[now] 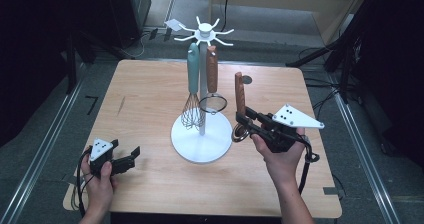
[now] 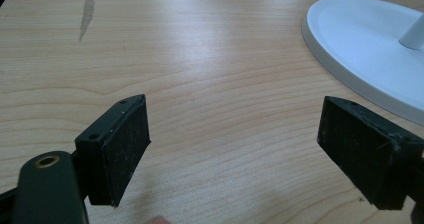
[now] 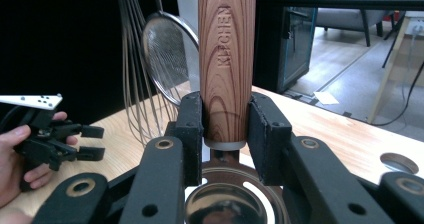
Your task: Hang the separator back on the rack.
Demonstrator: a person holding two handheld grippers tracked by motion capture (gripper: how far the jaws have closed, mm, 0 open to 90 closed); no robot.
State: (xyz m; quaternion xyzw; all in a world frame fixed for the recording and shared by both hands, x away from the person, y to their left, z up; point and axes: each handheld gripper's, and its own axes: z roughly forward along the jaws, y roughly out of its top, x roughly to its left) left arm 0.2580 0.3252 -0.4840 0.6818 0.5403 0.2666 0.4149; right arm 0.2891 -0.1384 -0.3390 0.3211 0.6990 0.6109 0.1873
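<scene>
Right gripper clamps the wood-handled steel utensil upright, just right of the white round-based utensil stand at table centre. A teal-handled wire whisk and wood-handled mesh strainer hang from the stand, close left of the held handle. Left gripper rests near-left on the pale wooden table, jaws wide apart, holding nothing.
</scene>
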